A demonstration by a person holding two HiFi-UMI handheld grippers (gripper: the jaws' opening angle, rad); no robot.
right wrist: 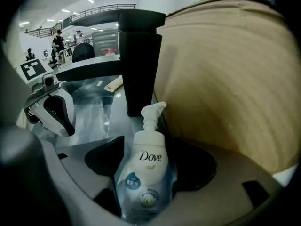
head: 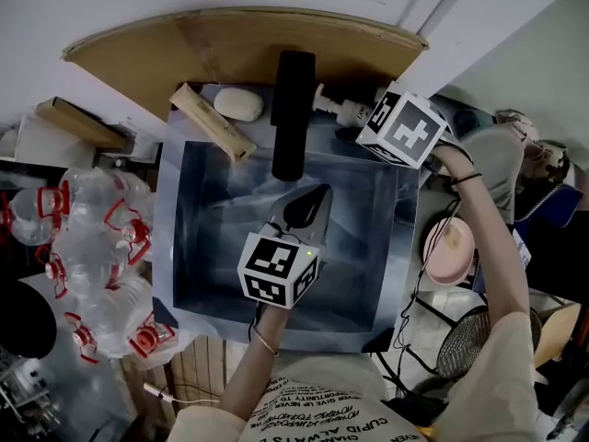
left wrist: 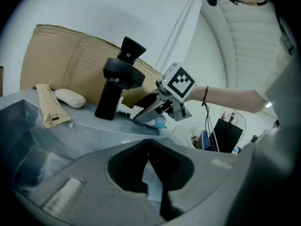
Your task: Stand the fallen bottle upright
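Sink (head: 184,238): steel, square, with a deep basin and a flat rim all round. The rim carries the small items.

Cardboard sheet (head: 230,44): brown, curved, standing behind the sink's far edge against the white wall. It sits close behind the bottle in the right gripper view.

Heap of clear plastic bottles (head: 92,247): red caps and bands, piled off the sink's left edge.

Tap (head: 293,109): black and tall, upright at the middle of the far rim, its spout reaching over the basin. It stands just past the bottle's pump end and is the nearest obstacle.

Left tongs (left wrist: 148,147): clenched, tips meeting with nothing between them. They hang over the middle of the basin, well apart from the bottle.

Right tongs (right wrist: 148,160): at the far-right corner of the sink, grasping the bottle by its body with one jaw on each side.

Bottle (head: 342,111): white pump bottle with a blue-tinted base, printed "Dove". It is on its side along the far rim, near the far-right corner, with the pump head pointing toward the tap.

Packet (head: 213,122): long, tan paper, lying aslant at the far-left corner of the rim.

Pink bowl (head: 449,247): off the sink's right edge.

Soap bar (head: 238,104): white, oval, on the far rim between the packet and the tap.
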